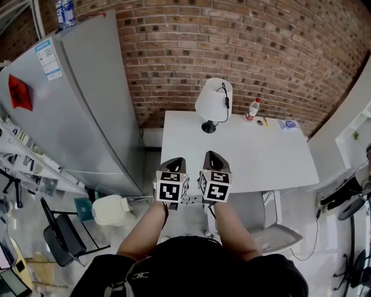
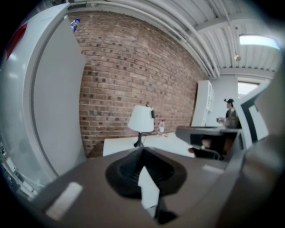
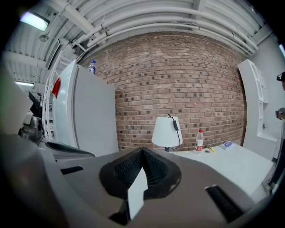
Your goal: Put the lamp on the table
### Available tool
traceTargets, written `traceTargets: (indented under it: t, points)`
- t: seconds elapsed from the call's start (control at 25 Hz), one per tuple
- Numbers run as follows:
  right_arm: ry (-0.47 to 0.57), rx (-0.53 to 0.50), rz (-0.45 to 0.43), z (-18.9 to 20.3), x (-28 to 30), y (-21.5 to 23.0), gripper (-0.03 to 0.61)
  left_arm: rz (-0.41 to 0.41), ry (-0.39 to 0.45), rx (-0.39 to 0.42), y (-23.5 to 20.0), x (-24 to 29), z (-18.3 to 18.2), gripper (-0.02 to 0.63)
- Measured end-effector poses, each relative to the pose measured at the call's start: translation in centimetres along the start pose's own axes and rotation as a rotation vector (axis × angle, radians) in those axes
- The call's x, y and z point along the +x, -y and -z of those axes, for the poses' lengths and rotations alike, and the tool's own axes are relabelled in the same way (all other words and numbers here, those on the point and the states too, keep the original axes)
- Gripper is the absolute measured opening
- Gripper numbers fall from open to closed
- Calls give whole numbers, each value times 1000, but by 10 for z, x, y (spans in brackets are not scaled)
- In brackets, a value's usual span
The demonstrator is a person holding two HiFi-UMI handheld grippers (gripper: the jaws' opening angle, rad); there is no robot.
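A white-shaded lamp (image 1: 213, 101) with a black foot and a black cord stands upright at the far left of the white table (image 1: 261, 156), close to the brick wall. It also shows ahead in the left gripper view as the lamp (image 2: 141, 120) and in the right gripper view as the lamp (image 3: 166, 132). My left gripper (image 1: 177, 164) and right gripper (image 1: 211, 155) hang side by side over the table's near edge, well short of the lamp. In the gripper views, the left gripper (image 2: 142, 152) and the right gripper (image 3: 142, 152) each have their jaws pressed together with nothing between them.
A tall grey fridge (image 1: 75, 104) stands left of the table, with a bottle (image 1: 65, 13) on top. A small bottle (image 1: 253, 108) and small items lie at the table's back. A grey chair (image 1: 272, 226) is at the near right, a white bin (image 1: 110, 209) at the near left.
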State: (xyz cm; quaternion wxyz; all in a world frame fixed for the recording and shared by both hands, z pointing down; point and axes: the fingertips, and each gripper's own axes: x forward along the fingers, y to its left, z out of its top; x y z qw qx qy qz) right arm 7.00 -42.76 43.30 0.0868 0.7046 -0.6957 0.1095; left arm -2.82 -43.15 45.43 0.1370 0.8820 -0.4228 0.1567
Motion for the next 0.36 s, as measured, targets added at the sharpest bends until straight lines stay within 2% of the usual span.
traceTargets:
  t: [0.36]
  points:
    - [-14, 21, -12, 11, -4, -12, -2, 25, 9, 7, -4, -4, 2, -3]
